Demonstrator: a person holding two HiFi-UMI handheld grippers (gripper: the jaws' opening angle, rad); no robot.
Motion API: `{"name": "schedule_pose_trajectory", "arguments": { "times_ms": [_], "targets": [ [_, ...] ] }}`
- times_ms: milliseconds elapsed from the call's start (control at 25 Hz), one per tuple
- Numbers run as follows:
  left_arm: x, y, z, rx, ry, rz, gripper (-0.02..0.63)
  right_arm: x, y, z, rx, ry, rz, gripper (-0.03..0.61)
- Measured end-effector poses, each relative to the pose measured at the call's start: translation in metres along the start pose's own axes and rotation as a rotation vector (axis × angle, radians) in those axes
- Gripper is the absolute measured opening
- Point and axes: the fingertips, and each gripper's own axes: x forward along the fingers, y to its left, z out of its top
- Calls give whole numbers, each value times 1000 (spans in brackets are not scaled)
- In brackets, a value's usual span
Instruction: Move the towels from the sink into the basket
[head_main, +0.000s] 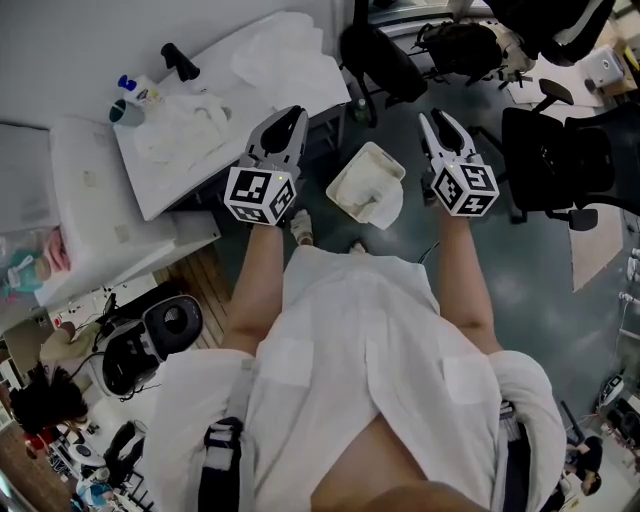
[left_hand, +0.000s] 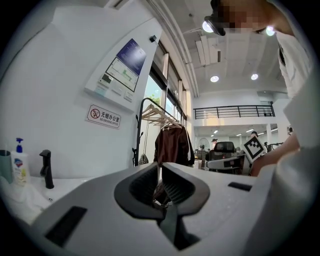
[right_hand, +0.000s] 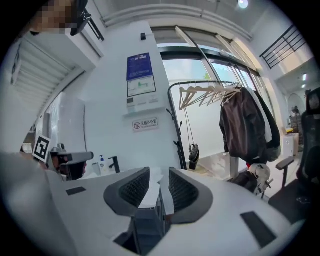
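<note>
Basket (head_main: 352, 180) – white, rectangular – stands on the floor between the two claws and just ahead of the person's feet. One white towel (head_main: 385, 205) lies in it, bunched at the near corner and draped over the rim. Remaining towels (head_main: 180, 130) lie heaped on the white table (head_main: 205, 190) at upper left, beside the black faucet (head_main: 180, 62) and the soap bottle (head_main: 130, 90); the sink rim cannot be made out under them. More crumpled white material (head_main: 285, 55) lies at the far end of the table.

Left claw (head_main: 297, 112) is held level over the table's near edge, jaws pressed together with nothing between them. Right claw (head_main: 438, 118) is held to the right of the basket – jaws spread a little, gripping nothing. Neither claw touches a towel or the basket.
</note>
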Motion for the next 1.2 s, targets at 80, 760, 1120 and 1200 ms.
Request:
{"name": "schedule_pose_trajectory", "arguments": {
  "times_ms": [80, 760, 1120, 1200],
  "targets": [
    [-4, 1, 3, 0, -6, 10, 32, -5, 5, 18, -10, -53, 21, 138],
    [-48, 30, 29, 27, -58, 111, 32, -7, 41, 53, -59, -143, 127, 135],
    [-60, 68, 24, 21, -36, 136, 32, 49, 86, 4, -132, 5, 243, 147],
    [-60, 79, 22, 18, -31, 137, 32, 63, 93, -6, -137, 28, 253, 160]
  ]
}}
